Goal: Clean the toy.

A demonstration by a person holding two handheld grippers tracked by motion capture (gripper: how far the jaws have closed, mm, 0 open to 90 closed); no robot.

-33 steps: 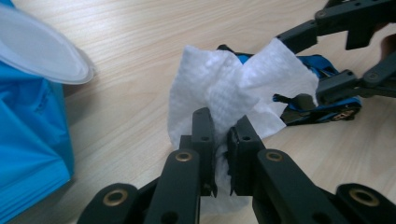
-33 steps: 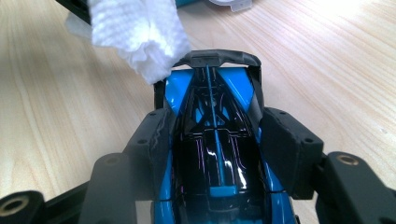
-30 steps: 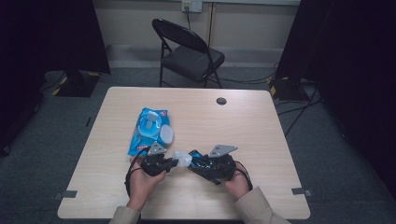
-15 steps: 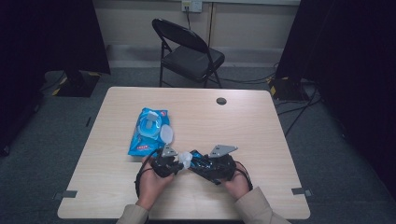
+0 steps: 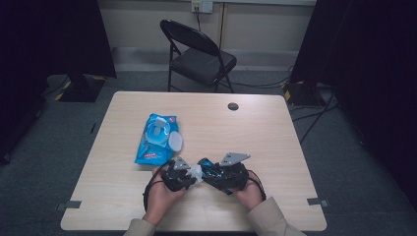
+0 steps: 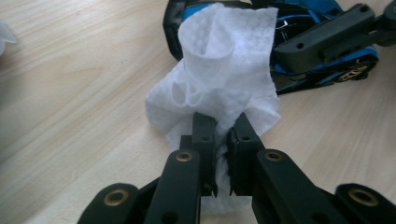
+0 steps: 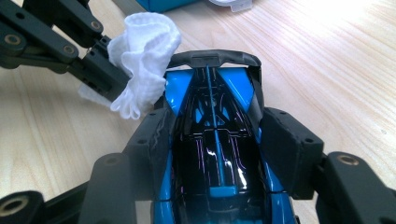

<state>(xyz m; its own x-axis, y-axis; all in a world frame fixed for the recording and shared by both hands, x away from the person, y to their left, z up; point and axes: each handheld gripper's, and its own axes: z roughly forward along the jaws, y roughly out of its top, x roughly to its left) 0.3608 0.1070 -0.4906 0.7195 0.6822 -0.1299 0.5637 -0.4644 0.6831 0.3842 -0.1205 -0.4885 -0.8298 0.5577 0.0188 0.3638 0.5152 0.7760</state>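
Observation:
A blue and black toy car sits clamped between the jaws of my right gripper, low over the table near its front edge. The car lies just beyond a white wet wipe, which my left gripper pinches at its lower end. In the right gripper view the bunched wipe touches the car's front left corner. From above, the wipe is a small white patch between my left gripper and the right one.
A blue pack of wet wipes with its white lid open lies on the table just behind my left hand. A small black disc sits near the far edge. A black folding chair stands beyond the table.
My left gripper has moved right with the wipe, bringing it up against the car. The right gripper and the car have stayed put.

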